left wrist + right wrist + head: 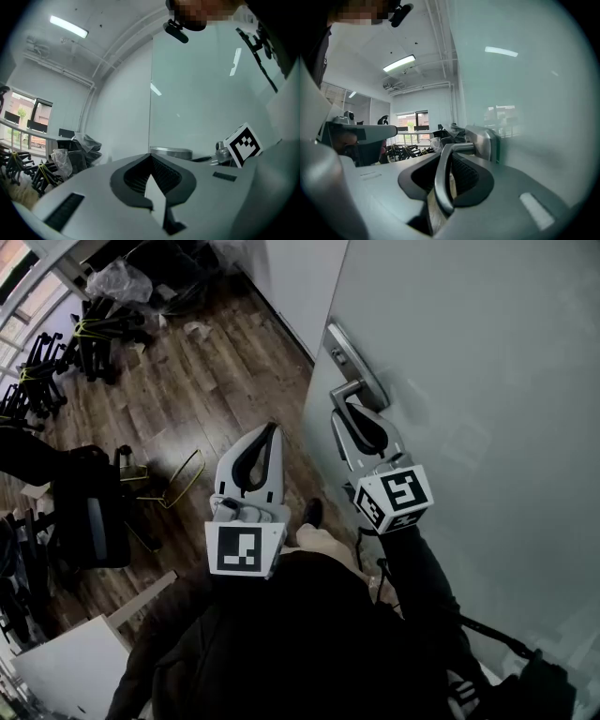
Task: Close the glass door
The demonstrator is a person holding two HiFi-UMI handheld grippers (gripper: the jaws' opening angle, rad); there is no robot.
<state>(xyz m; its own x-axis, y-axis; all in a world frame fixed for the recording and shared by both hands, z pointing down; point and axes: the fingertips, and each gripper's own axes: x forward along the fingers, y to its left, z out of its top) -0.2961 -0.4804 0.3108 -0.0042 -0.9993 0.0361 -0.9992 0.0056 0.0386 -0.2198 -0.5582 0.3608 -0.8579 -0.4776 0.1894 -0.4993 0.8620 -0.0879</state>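
The frosted glass door [469, 381] fills the right of the head view, its edge turned toward the wooden floor. A metal lever handle [349, 390] sits on a steel plate near that edge. My right gripper [347, 411] is shut on the lever; in the right gripper view the bent lever [443, 180] runs between the dark pads, with the plate [486, 140] just behind. My left gripper [271, 430] hangs in the air left of the door edge, shut with nothing in it. From the left gripper view [151, 158] the door glass [201, 89] stands ahead to the right.
Folded black chairs [37, 371] and bags [89, 512] crowd the left of the wooden floor [206, 381]. A yellow wire frame [173, 479] lies near them. A white wall panel [300, 277] stands beyond the door edge, and a white board [70, 671] lies at lower left.
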